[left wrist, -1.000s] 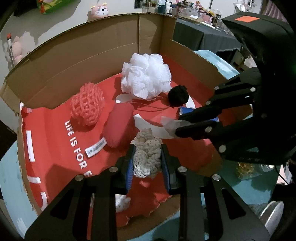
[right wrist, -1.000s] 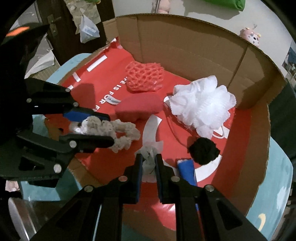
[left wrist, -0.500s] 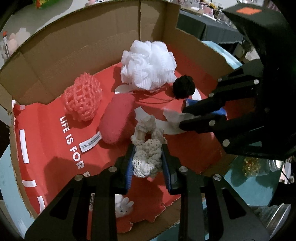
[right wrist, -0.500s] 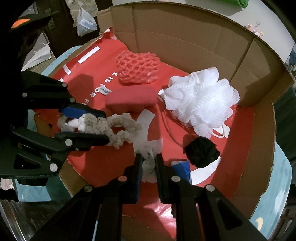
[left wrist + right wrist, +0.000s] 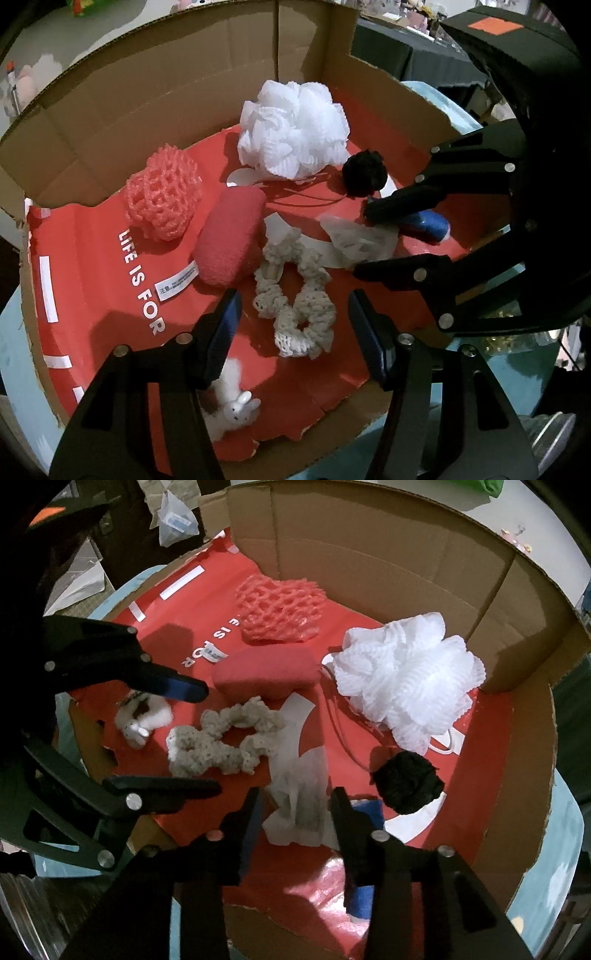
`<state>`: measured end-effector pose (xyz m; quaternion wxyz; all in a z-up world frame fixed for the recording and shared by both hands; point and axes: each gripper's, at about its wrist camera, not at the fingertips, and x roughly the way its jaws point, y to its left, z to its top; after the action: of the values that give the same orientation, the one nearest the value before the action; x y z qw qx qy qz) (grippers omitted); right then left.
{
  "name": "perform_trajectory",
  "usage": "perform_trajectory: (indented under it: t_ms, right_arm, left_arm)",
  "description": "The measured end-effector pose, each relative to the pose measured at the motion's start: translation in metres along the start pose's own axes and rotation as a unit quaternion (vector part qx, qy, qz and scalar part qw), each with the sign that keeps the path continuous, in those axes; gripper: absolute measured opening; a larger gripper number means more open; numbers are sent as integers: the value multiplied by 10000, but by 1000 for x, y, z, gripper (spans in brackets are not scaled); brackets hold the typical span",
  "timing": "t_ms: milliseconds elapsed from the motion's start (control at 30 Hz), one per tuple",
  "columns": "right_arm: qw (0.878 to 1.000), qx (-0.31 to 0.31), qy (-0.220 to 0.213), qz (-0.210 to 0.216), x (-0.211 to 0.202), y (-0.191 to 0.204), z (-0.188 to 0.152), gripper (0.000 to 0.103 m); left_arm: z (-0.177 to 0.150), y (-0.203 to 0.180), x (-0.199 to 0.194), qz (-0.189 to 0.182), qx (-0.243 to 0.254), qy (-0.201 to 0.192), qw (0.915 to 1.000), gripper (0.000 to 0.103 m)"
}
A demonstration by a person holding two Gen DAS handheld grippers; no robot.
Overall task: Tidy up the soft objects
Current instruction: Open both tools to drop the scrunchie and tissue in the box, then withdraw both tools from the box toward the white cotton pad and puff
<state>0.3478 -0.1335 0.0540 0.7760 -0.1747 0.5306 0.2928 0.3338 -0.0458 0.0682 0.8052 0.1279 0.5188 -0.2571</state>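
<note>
Box inventory, step: drop-off. We have both tools spread wide, nothing held.

- Left gripper (image 5: 295, 328): jaws apart either side of crochet scrunchie (image 5: 295, 295), which lies on red liner (image 5: 92, 280), long axis running away from us toward the red sponge (image 5: 229, 240).
- Right gripper (image 5: 295, 808): jaws apart around white crumpled tissue (image 5: 299, 801), lengthwise btwn fingers.

Next, we judge: pull back, pick another soft item, e.g. plush bunny (image 5: 236, 406) at the box's front edge.

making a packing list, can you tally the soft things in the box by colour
white or off-white: 4 (bath pouf, crochet scrunchie, crumpled tissue-like piece, small bunny plush)
pink or red: 2 (foam net, oblong sponge)
black: 1 (pom-pom)
blue: 1 (partly hidden piece)
total: 8
</note>
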Motion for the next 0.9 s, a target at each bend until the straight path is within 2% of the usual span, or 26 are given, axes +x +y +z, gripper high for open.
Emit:
perform_trajectory:
  t_ms: [167, 267, 367, 467, 533, 633, 700, 900]
  right_arm:
    - [9998, 92, -160, -69, -14, -2, -2, 53]
    - [9993, 136, -327, -138, -30, -1, -6, 62]
    - [9980, 220, -536, -241, -49, 1, -13, 74]
    - [9961, 322, -784, -246, -72, 5, -22, 80]
    - [9939, 347, -983, -370, -89, 11, -28, 85]
    - [9894, 419, -1338, -370, -119, 22, -43, 91]
    - [9854, 464, -1574, -443, -138, 32, -50, 99]
    - [9722, 530, -2212, -552, -187, 64, -83, 103]
  left_arm:
    - [-2, 0, -11, 58, -30, -88, 9999, 59]
    - [-6, 2, -24, 67, -170, -251, 9995, 66]
    - [-10, 4, -40, 91, -309, -470, 9984, 68]
    - [-19, 2, -62, 86, -490, -776, 9957, 76]
    - [-25, -1, -77, 84, -532, -967, 9939, 77]
    - [-37, -12, -99, 193, -568, -1295, 9898, 78]
    - [-48, -19, -116, 167, -631, -1551, 9857, 82]
    - [-84, -45, -161, 292, -794, -2231, 9711, 86]
